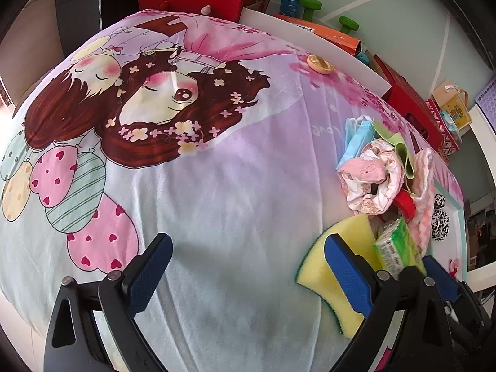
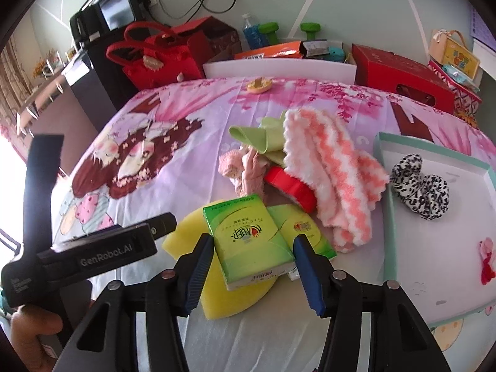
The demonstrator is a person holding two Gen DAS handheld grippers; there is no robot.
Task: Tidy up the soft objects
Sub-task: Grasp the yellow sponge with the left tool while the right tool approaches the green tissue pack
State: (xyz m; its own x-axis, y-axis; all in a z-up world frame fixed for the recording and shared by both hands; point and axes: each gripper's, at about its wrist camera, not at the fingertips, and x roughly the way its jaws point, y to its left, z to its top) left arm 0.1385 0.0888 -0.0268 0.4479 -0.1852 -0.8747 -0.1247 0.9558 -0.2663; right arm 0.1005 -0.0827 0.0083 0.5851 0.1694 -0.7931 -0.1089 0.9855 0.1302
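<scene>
A pile of soft things lies on the cartoon blanket: a yellow sponge, green tissue packs, a pink-and-white fuzzy sock, a pink cloth, a green cloth and a red item. My right gripper is open, its jaws on either side of the top tissue pack, not closed on it. My left gripper is open and empty over bare blanket, left of the yellow sponge. A leopard-print scrunchie lies in the white tray.
The tray has a teal rim and also holds a small pink-red item. A round yellow trinket lies at the blanket's far edge. Red bags, boxes, a bottle and green dumbbells stand behind.
</scene>
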